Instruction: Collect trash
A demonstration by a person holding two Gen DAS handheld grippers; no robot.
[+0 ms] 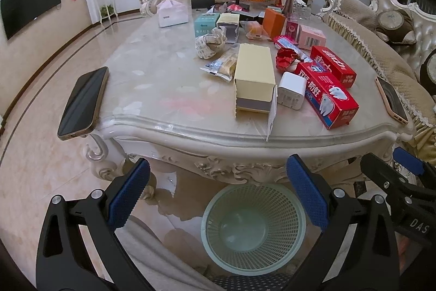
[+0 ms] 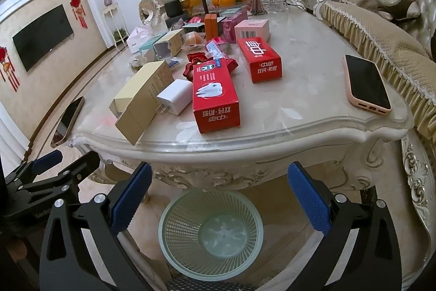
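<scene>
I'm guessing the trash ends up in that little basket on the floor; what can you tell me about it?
The basket is a round, pale green plastic bin with mesh-like latticed walls and a solid bottom. It stands upright on the glossy tiled floor, just in front of the carved table, below its near edge. It looks empty. Nothing visibly touches it; both claws hover above, open.

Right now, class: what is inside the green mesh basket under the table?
The green mesh basket looks empty: its bare bottom shows through the open top in both views. Nothing covers it. Both grippers hover open above it.
</scene>
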